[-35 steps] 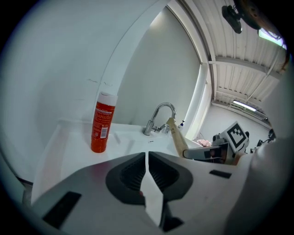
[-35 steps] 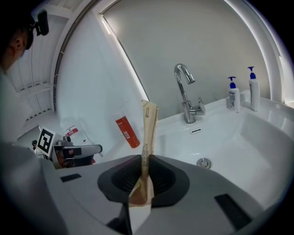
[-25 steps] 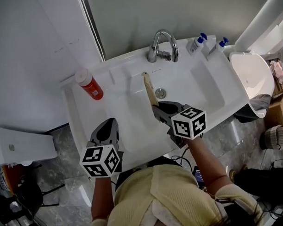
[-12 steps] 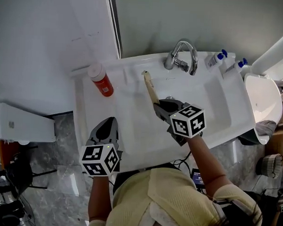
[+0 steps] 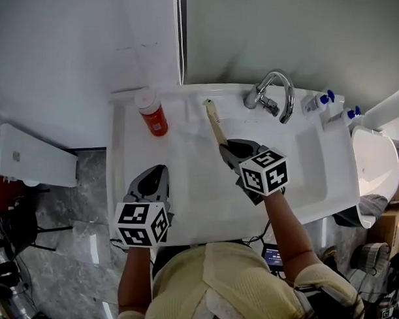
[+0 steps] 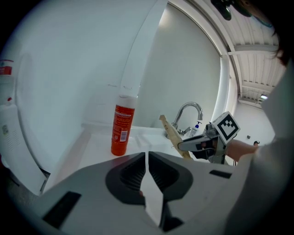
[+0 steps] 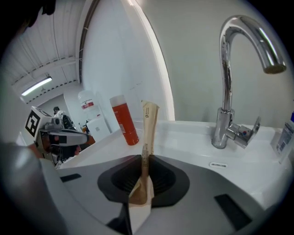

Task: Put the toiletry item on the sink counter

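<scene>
Now right tool [image 5: 224,147], clenching tan packet [image 5: 213,121], sits nearer red bottle [image 5: 153,113]; left tool [image 5: 154,174] clenched empty

The counter [image 5: 185,188] is smooth, glossy white, ceramic by its look. At its one o'clock the faucet [image 5: 275,93] is mirror-polished metal. At eleven o'clock the orange bottle [image 5: 153,115] is shiny plastic. The tan sachet [image 5: 214,123] looks like matt, creased paper. The left tongs [image 6: 147,172] and right tongs [image 7: 143,172] are matt grey plastic with dark ribbed pads [image 7: 161,176]. The shirt [image 5: 247,281] is ribbed yellow cloth.
</scene>
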The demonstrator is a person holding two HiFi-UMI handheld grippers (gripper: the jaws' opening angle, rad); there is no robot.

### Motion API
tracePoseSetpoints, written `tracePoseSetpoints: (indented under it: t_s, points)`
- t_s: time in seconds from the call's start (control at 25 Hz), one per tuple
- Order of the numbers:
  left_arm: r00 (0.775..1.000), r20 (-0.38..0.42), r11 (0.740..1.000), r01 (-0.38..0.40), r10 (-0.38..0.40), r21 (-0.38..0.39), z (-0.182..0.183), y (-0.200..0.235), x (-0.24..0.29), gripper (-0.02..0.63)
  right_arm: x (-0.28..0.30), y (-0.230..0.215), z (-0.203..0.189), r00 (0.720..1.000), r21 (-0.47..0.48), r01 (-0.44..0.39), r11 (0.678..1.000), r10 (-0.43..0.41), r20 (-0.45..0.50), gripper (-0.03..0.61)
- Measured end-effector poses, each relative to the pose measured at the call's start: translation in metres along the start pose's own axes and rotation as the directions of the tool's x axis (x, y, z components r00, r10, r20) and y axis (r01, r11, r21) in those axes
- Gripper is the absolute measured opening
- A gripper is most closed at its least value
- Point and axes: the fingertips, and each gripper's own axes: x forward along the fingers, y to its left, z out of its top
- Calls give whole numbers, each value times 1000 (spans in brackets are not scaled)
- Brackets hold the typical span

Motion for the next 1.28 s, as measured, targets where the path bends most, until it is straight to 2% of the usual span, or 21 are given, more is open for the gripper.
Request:
tracePoseSetpoints:
  t_s: [0.2,0.44,0.76,0.88,1.04,1.28]
  points:
    - [1000,4,1000,1,-1,-28,4,2,8,52,11,-5,11,1000,-103,18,995,-20,-23,69]
    - [1000,-9,1000,-4,4,-21,5,5,18,51,27,-9,19,999,-174,18,985,-27,-47,69]
    - [1000,-9,999,-3,2,-47,6,10,32,52,49,-23,30,994,-307,60,950,-86,-71,69]
    - [1000,-15,998,9,-10,-59,5,10,39,52,57,-30,30,988,-392,95,915,-136,-78,69]
    - [1000,-26,998,12,-14,-65,3,11,46,52,67,-37,32,975,-542,135,830,-208,-76,69]
    - [999,-49,997,18,-22,-73,-1,13,56,51,81,-41,29,966,-648,154,746,-252,-60,69]
